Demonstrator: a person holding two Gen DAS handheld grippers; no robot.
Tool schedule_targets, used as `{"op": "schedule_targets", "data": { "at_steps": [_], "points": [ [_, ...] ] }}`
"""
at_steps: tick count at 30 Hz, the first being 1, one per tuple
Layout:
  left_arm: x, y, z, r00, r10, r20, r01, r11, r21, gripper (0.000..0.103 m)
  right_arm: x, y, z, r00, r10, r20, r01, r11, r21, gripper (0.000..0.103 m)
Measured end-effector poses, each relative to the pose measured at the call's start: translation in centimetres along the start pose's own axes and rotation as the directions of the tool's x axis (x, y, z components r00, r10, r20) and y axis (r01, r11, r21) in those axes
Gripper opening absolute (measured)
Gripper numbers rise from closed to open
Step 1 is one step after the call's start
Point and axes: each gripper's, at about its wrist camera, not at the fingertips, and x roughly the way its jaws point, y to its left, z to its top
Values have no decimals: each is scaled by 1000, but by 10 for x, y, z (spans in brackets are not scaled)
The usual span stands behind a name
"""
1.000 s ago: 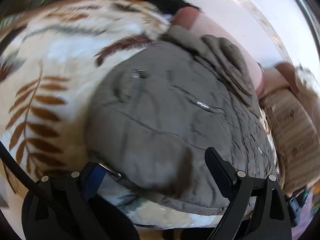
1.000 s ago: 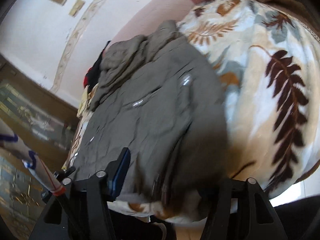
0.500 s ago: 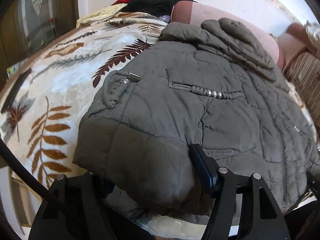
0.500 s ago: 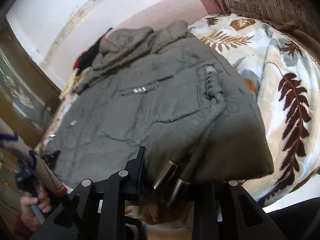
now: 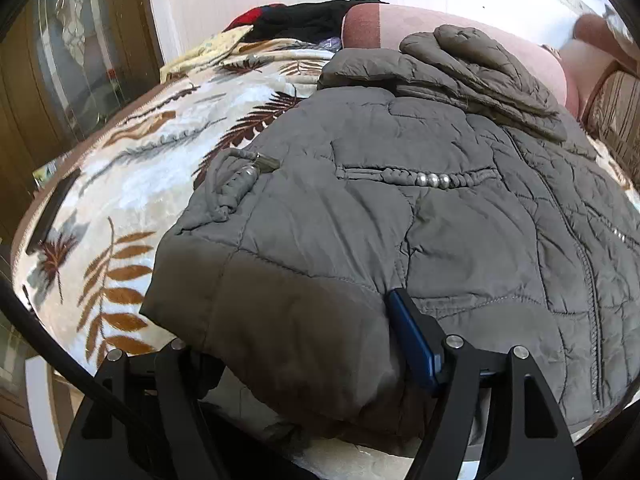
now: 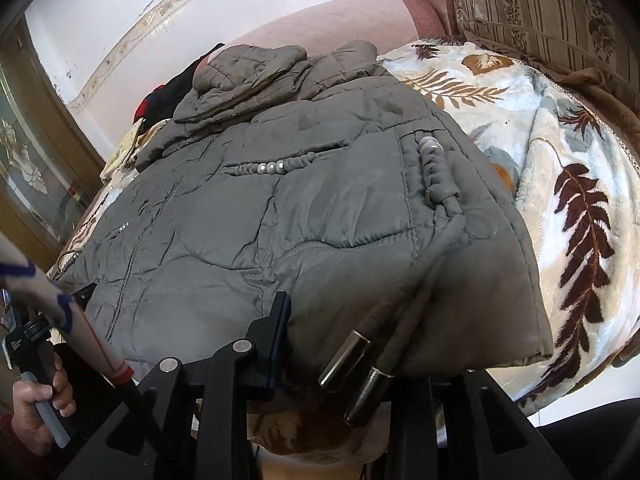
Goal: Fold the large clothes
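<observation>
jacket flat on the bed, both near corners taken up, no fold yet made

the one grey jacket lies spread, front up, on the leaf-print blanket of the bed, its hood bunched at the far end against a pink bolster. the left tongs have the jacket's near hem corner between them, and their jaws are just easing apart, the blue pad touching the cloth. the right tongs are clamped on the opposite near corner, where two metal-tipped cords hang over the hem. judging from this, the task is at its start: hem gripped, body unfolded, sleeves not seen, every fold left to do. count: one jacket, one hood, two tongs, two cord tips, one bolster, a small heap of other clothes beyond the jacket.
</observation>
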Motion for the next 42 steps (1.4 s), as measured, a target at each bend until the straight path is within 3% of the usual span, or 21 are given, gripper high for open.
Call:
{"op": "schedule_targets", "data": {
  "at_steps": [10,25,30,37,42],
  "points": [
    [-2,-8,-1,999,47,22,-48,998,45,73,-1,0,0,1000,-2,-2,2,1000,11,35],
    [-3,-9,-1,998,58,27,-59,997,56,72,2,6,3,999,-30,-23,30,1000,-1,39],
    [-3,-10,-1,998,58,30,-59,997,56,71,-6,12,7,999,-35,19,36,999,-11,25],
    [-4,-11,0,998,59,25,-60,997,45,70,0,20,11,997,-70,14,70,997,-18,24],
    [-11,-8,5,998,41,42,-42,999,6,55,-10,30,21,997,-40,66,41,999,-8,18]
  ]
}}
